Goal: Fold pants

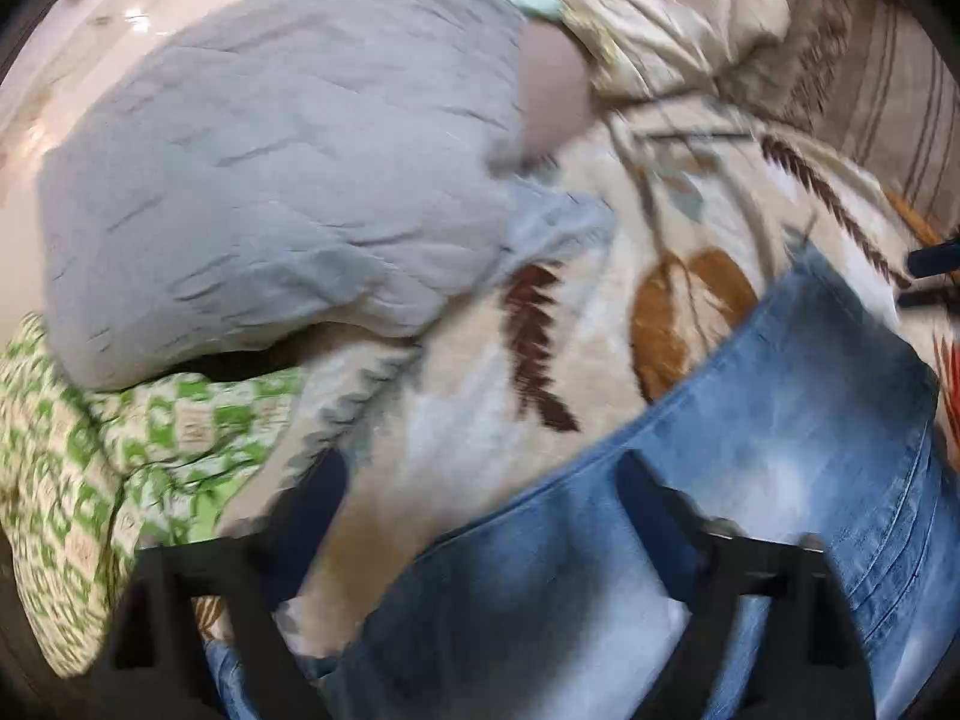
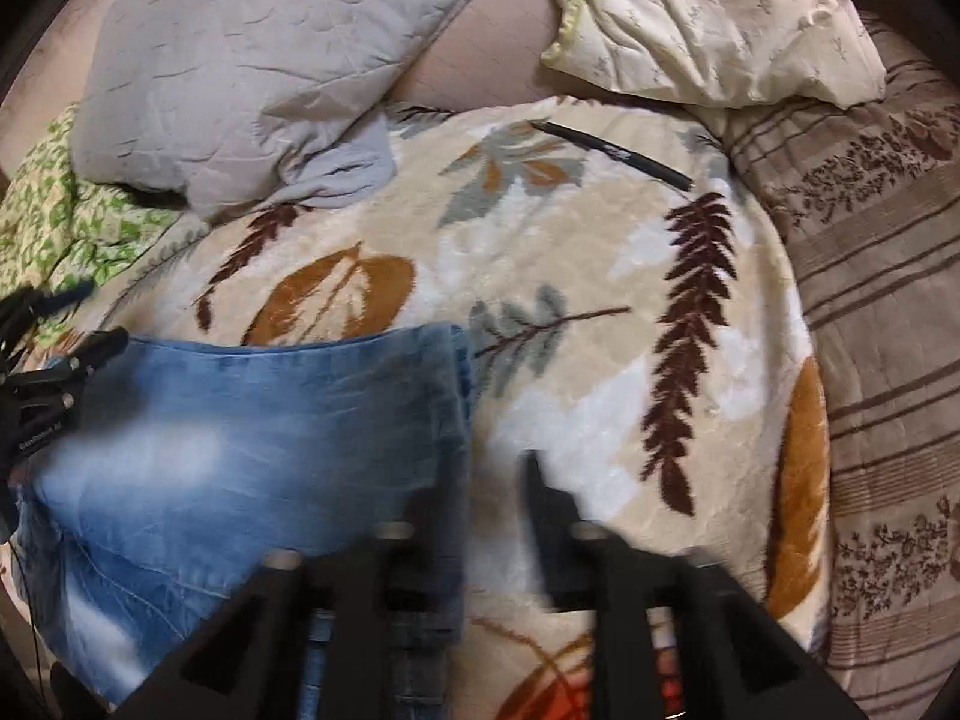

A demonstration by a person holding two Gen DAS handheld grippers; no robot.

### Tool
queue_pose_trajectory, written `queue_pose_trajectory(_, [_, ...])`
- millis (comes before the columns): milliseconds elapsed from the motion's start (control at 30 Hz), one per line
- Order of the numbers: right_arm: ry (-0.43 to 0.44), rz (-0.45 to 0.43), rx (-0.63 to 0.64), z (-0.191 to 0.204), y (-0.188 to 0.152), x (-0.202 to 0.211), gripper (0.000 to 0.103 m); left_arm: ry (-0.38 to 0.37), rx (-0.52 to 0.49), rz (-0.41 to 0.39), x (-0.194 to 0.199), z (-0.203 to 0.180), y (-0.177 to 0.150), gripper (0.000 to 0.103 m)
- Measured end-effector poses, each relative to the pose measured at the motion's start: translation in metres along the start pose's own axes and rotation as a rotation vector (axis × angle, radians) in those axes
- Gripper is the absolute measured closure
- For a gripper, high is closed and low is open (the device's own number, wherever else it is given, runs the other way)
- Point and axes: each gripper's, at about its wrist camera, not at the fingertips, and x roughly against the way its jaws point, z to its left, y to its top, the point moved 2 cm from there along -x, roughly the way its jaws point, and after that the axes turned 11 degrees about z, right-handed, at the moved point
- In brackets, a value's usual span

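Folded blue jeans [image 2: 240, 450] lie flat on a cream blanket with a leaf pattern [image 2: 600, 300]. In the left wrist view, which is blurred, the jeans [image 1: 780, 450] fill the lower right. My left gripper [image 1: 480, 510] is open above the jeans' left edge, one finger over the blanket and one over the denim, with nothing gripped. It also shows at the left edge of the right wrist view as the left gripper [image 2: 102, 312]. My right gripper [image 2: 486, 516] is open over the jeans' right edge and holds nothing. It appears as the right gripper [image 1: 912, 279] at the far right.
A grey pillow [image 2: 258, 60] and a cream pillow [image 2: 720, 18] lie at the head of the bed. A black pen [image 2: 612, 153] rests on the blanket beyond the jeans. Green patterned cloth [image 1: 120, 450] lies to the left, and brown striped bedding [image 2: 888, 300] to the right.
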Motion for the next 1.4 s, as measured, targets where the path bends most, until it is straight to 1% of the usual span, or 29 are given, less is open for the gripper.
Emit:
queue_pose_trajectory(33, [-0.007, -0.019, 0.008, 0.002, -0.004, 0.003, 0.013, 0.02, -0.004, 0.004, 0.004, 0.005, -0.005, 0.01])
queue_pose_trajectory(100, [-0.036, -0.079, 0.036, 0.006, -0.013, 0.013, 0.014, 0.063, 0.0, 0.022, 0.016, 0.022, -0.02, 0.01])
queue_pose_trajectory(133, [-0.04, -0.086, 0.042, 0.009, -0.016, 0.017, 0.014, 0.08, 0.007, 0.031, 0.022, 0.03, -0.027, 0.01])
queue_pose_trajectory(167, [-0.032, -0.094, 0.043, 0.011, -0.019, 0.023, 0.014, 0.11, 0.02, 0.04, 0.033, 0.044, -0.04, 0.01])
queue_pose_trajectory(233, [0.019, -0.122, 0.048, 0.021, -0.029, 0.041, 0.014, 0.147, 0.04, 0.045, 0.051, 0.063, -0.061, 0.01])
queue_pose_trajectory(333, [0.032, -0.153, 0.089, 0.045, -0.041, 0.059, 0.014, 0.224, 0.053, 0.068, 0.083, 0.097, -0.103, 0.01])
queue_pose_trajectory(433, [0.069, -0.176, 0.146, 0.084, -0.055, 0.068, 0.014, 0.303, 0.033, 0.114, 0.115, 0.126, -0.152, 0.01])
queue_pose_trajectory(467, [0.085, -0.176, 0.17, 0.098, -0.059, 0.068, 0.014, 0.342, 0.024, 0.137, 0.128, 0.137, -0.175, 0.01])
queue_pose_trajectory(533, [0.108, -0.175, 0.234, 0.133, -0.07, 0.068, 0.014, 0.382, 0.019, 0.172, 0.144, 0.152, -0.204, 0.01])
queue_pose_trajectory(567, [0.118, -0.175, 0.269, 0.152, -0.076, 0.066, 0.014, 0.408, 0.022, 0.202, 0.156, 0.163, -0.227, 0.01])
queue_pose_trajectory(633, [0.149, -0.17, 0.322, 0.181, -0.087, 0.064, 0.014, 0.419, 0.038, 0.227, 0.168, 0.177, -0.254, 0.01])
queue_pose_trajectory(667, [0.166, -0.168, 0.342, 0.193, -0.093, 0.063, 0.014, 0.411, 0.056, 0.241, 0.174, 0.183, -0.27, 0.01])
queue_pose_trajectory(700, [0.19, -0.159, 0.371, 0.212, -0.103, 0.061, 0.014, 0.388, 0.082, 0.258, 0.179, 0.19, -0.287, 0.01])
queue_pose_trajectory(767, [0.223, -0.144, 0.416, 0.236, -0.116, 0.057, 0.014, 0.325, 0.119, 0.275, 0.18, 0.192, -0.313, 0.01])
queue_pose_trajectory(833, [0.251, -0.121, 0.499, 0.266, -0.137, 0.054, 0.014, 0.254, 0.133, 0.279, 0.174, 0.187, -0.335, 0.01])
queue_pose_trajectory(900, [0.268, -0.1, 0.553, 0.289, -0.154, 0.049, 0.014, 0.176, 0.129, 0.274, 0.165, 0.169, -0.354, 0.01])
queue_pose_trajectory(967, [0.312, -0.059, 0.62, 0.315, -0.174, 0.04, 0.014, 0.118, 0.125, 0.27, 0.153, 0.149, -0.364, 0.01])
queue_pose_trajectory(1000, [0.334, -0.032, 0.658, 0.33, -0.188, 0.033, 0.014, 0.106, 0.128, 0.266, 0.149, 0.143, -0.366, 0.01])
queue_pose_trajectory(1067, [0.347, -0.003, 0.716, 0.35, -0.208, 0.025, 0.014, 0.083, 0.137, 0.262, 0.138, 0.131, -0.37, 0.01])
queue_pose_trajectory(1167, [0.354, 0.036, 0.821, 0.386, -0.241, 0.009, 0.014, 0.069, 0.155, 0.259, 0.123, 0.123, -0.375, 0.01])
queue_pose_trajectory(1233, [0.349, 0.045, 0.86, 0.404, -0.252, 0.001, 0.014, 0.043, 0.178, 0.264, 0.112, 0.123, -0.377, 0.01])
queue_pose_trajectory(1267, [0.337, 0.033, 0.889, 0.418, -0.258, -0.005, 0.014, 0.036, 0.187, 0.27, 0.103, 0.124, -0.377, 0.01])
queue_pose_trajectory(1333, [0.303, 0.003, 0.925, 0.434, -0.262, -0.016, 0.014, 0.046, 0.191, 0.291, 0.091, 0.125, -0.38, 0.01])
queue_pose_trajectory(1367, [0.283, -0.005, 0.928, 0.439, -0.262, -0.02, 0.014, 0.032, 0.2, 0.309, 0.083, 0.127, -0.383, 0.01])
queue_pose_trajectory(1400, [0.236, -0.024, 0.929, 0.448, -0.261, -0.029, 0.015, -0.008, 0.214, 0.327, 0.076, 0.128, -0.386, 0.027])
